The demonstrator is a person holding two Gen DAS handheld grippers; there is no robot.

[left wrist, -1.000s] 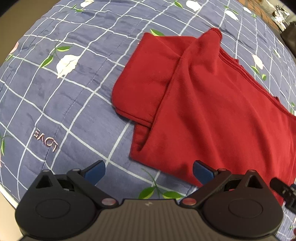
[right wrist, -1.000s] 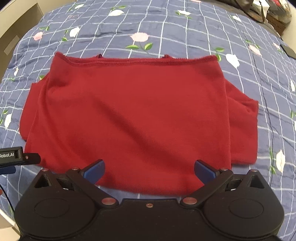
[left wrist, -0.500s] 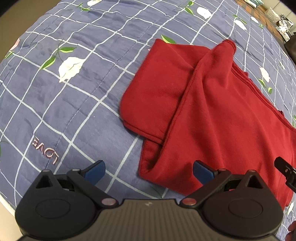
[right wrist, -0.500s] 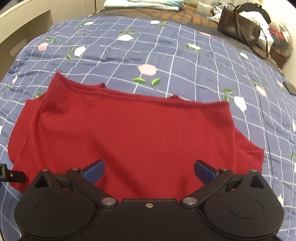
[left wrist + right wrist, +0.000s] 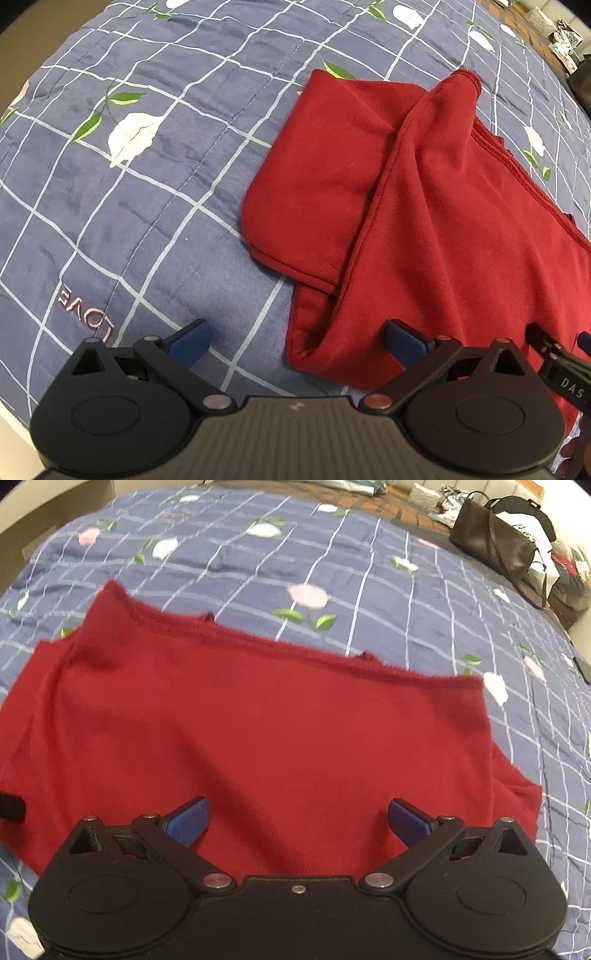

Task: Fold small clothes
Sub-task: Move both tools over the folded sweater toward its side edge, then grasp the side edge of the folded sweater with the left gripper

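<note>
Red garment [image 5: 258, 738] lying partly folded on the bed [image 5: 147, 221].
Left claw [image 5: 295, 338] and right claw [image 5: 297, 818] are both hovering wide open over its near edge, gripping nothing.

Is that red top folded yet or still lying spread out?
Partly folded: the red top has a sleeve tucked beneath its body, which lies flat on the bedspread.

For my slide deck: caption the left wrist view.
Open left hand-held gripper hovers at the corner of a partly folded red knit garment on a blue floral quilt.
</note>
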